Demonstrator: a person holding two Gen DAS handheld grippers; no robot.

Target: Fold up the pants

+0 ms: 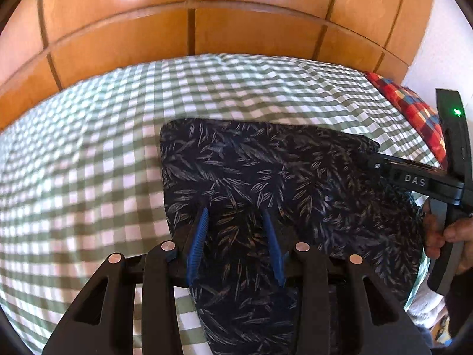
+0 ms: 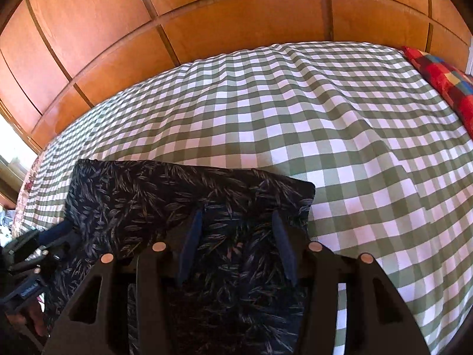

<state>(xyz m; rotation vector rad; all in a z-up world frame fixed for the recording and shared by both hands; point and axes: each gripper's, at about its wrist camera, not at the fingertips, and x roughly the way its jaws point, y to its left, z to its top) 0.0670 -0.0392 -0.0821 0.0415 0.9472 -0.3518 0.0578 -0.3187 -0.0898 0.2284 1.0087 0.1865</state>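
Observation:
The dark navy pants (image 1: 266,171) with a pale leaf print lie folded in a rectangle on the checked bed cover (image 1: 88,162). My left gripper (image 1: 235,213) is open, its blue fingers (image 1: 201,230) spread over the near left part of the cloth. In the right wrist view the pants (image 2: 165,195) fill the lower left. My right gripper (image 2: 236,216) is open above their near right part, close to the right edge. The right gripper's tip (image 1: 374,162) also shows beside the pants' far right corner, held by a hand (image 1: 443,236). The left gripper (image 2: 56,236) shows at the pants' left edge.
The bed carries a green-and-white checked cover (image 2: 325,133). A wooden panelled headboard (image 1: 192,29) runs along the far side. A red patchwork cushion (image 1: 414,109) lies at the far right corner and shows again as a red patchwork cushion (image 2: 443,80).

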